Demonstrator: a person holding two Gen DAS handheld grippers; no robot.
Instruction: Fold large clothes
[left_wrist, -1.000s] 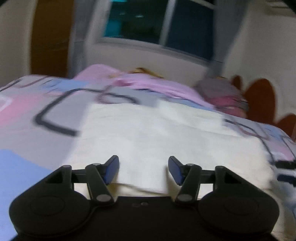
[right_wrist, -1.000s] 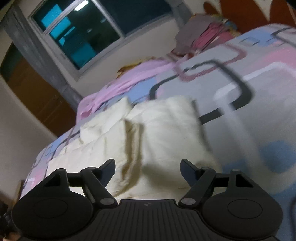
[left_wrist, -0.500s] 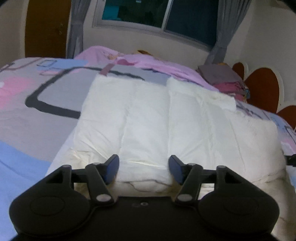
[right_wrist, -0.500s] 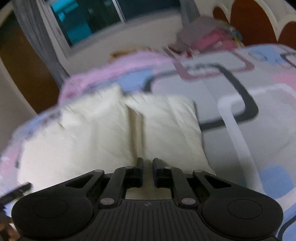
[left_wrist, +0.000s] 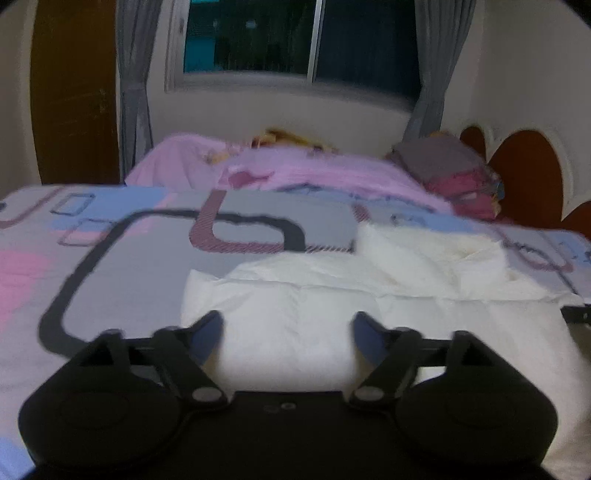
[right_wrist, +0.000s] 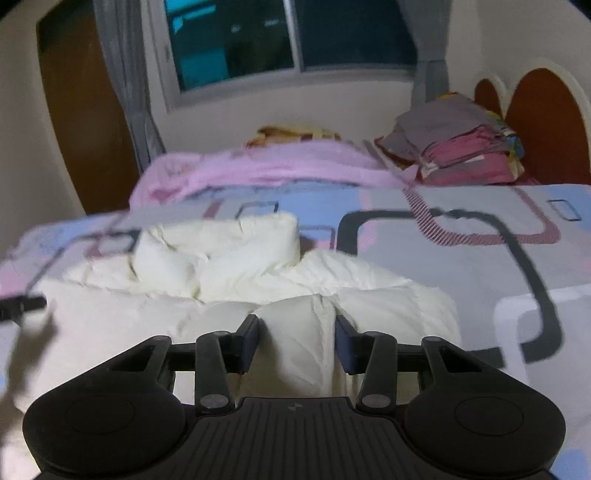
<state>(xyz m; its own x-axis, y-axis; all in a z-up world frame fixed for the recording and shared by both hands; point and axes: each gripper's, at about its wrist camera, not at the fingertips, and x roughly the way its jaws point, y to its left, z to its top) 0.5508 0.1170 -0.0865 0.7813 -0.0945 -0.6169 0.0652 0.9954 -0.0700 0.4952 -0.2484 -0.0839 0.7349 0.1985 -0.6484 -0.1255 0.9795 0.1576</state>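
A puffy cream-white garment (left_wrist: 332, 295) lies partly folded on the patterned bed sheet (left_wrist: 110, 258). My left gripper (left_wrist: 288, 332) is open, its fingers wide apart over the garment's near edge, holding nothing. In the right wrist view the same garment (right_wrist: 221, 266) is bunched into thick folds. My right gripper (right_wrist: 297, 338) is closed onto a thick fold of the garment, which fills the gap between its fingers. The left gripper's tip (right_wrist: 22, 304) shows at the left edge there.
A pink blanket (left_wrist: 314, 170) lies along the far side of the bed. A stack of folded clothes (right_wrist: 458, 147) sits near the brown headboard (right_wrist: 546, 122). A window with grey curtains (left_wrist: 295, 37) and a brown door (left_wrist: 74, 92) are behind.
The right gripper, shut half a second ago, now grips a thick fold of the garment. The left gripper stayed open and moved left along the garment's near edge.
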